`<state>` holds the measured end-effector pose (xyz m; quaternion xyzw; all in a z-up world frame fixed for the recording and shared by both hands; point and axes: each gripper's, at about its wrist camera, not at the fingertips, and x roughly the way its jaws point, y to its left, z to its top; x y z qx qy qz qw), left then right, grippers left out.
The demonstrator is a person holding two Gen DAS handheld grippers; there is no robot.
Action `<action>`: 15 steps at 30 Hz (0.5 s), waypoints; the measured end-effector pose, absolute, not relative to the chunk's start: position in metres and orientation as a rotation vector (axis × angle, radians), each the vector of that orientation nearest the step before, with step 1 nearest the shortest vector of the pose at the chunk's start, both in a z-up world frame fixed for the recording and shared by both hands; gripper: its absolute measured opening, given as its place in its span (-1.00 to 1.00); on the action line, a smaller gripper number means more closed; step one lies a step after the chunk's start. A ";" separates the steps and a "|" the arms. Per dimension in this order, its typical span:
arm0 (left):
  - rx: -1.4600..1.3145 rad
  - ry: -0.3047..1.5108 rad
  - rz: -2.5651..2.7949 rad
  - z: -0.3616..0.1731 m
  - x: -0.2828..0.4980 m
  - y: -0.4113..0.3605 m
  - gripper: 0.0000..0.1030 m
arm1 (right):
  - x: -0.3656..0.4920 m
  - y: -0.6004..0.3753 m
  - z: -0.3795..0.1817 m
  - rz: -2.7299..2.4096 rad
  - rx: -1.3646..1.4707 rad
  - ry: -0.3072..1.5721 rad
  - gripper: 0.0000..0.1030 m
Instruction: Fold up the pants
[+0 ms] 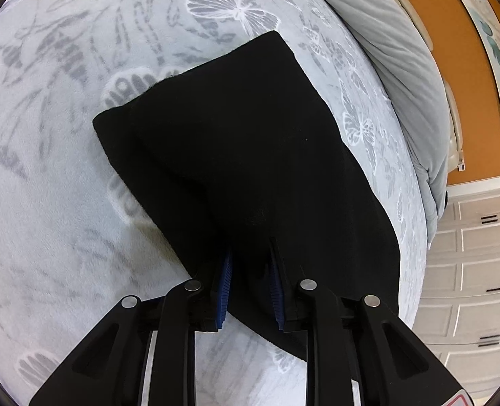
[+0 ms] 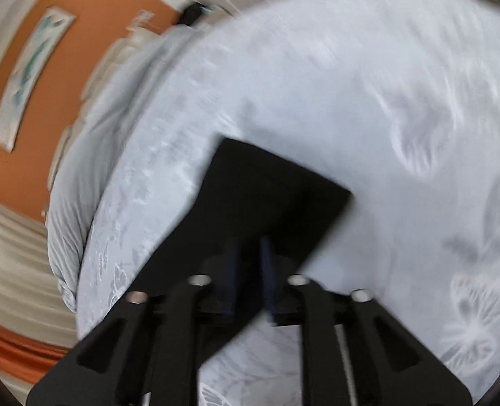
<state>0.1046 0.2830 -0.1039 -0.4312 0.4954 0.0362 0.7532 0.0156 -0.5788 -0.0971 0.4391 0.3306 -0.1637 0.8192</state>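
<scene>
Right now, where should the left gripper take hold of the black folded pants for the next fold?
Probably the near edge of the black folded pants, between the left gripper's parted blue pads. Come from the near side: the far corners lie flat on the butterfly-print blanket.

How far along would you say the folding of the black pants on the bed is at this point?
Mostly done, it seems: the black pants lie folded into a compact block on the butterfly-print bedspread. In hand: the left hand-held gripper stands slightly open, fabric between its pads. The right hand-held gripper is blurred. Left: withdrawing both, perhaps another fold.
</scene>
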 end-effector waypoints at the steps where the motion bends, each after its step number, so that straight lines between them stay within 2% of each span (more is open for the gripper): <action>1: -0.942 1.078 0.078 -0.104 0.104 0.283 -0.55 | 0.019 -0.573 -0.093 -0.346 0.900 0.704 -0.04; 4: -0.936 1.050 0.080 -0.101 0.106 0.281 -0.54 | 0.033 -0.563 -0.096 -0.377 0.874 0.732 -0.04; 5: -0.920 1.014 0.087 -0.096 0.105 0.281 -0.64 | 0.034 -0.560 -0.095 -0.399 0.882 0.733 -0.04; 6: -0.892 0.977 0.100 -0.089 0.103 0.283 -0.83 | 0.034 -0.557 -0.096 -0.416 0.890 0.731 -0.04; 7: -0.863 0.939 0.100 -0.079 0.102 0.284 -0.86 | 0.028 -0.557 -0.091 -0.434 0.904 0.713 -0.03; 9: -0.819 0.884 0.067 -0.063 0.102 0.290 -0.78 | 0.017 -0.551 -0.077 -0.462 0.897 0.659 0.00; 10: -0.789 0.888 0.086 -0.062 0.104 0.293 -0.75 | 0.014 -0.547 -0.071 -0.479 0.868 0.646 0.13; 12: -0.723 0.963 0.143 -0.078 0.114 0.300 -0.68 | 0.012 -0.536 -0.059 -0.523 0.774 0.638 0.17; 13: -0.760 1.021 0.142 -0.093 0.117 0.306 -0.68 | 0.012 -0.530 -0.052 -0.534 0.724 0.637 0.17; 15: -0.871 1.006 0.129 -0.099 0.109 0.315 -0.63 | 0.009 -0.520 -0.044 -0.515 0.695 0.636 0.17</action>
